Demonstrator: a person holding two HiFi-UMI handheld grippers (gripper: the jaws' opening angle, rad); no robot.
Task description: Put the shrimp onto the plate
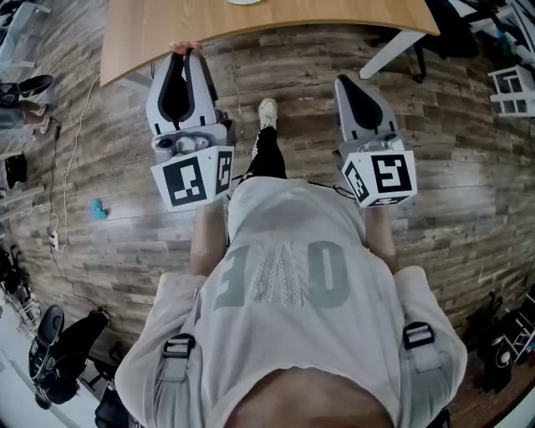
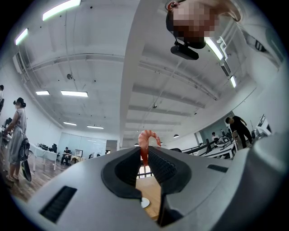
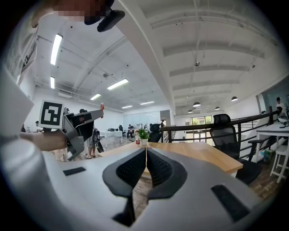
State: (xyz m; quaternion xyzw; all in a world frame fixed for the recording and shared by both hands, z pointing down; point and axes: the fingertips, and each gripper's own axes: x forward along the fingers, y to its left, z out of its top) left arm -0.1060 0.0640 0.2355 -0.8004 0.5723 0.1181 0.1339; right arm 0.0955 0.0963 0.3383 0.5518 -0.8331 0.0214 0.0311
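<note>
By the far wooden table (image 1: 251, 33), your left gripper (image 2: 145, 152) pinches the curled orange shrimp (image 2: 144, 140) thinly (right gripper (image 3: 146, 152) jaws pressed together, empty); a jolt cd drop it.

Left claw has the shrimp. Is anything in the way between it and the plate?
Nothing visible does. The shrimp sits pinched in the left claw at the near edge of the table, and only bare wood shows between it and the plate, which is mostly cut off at the head view's top.
</note>
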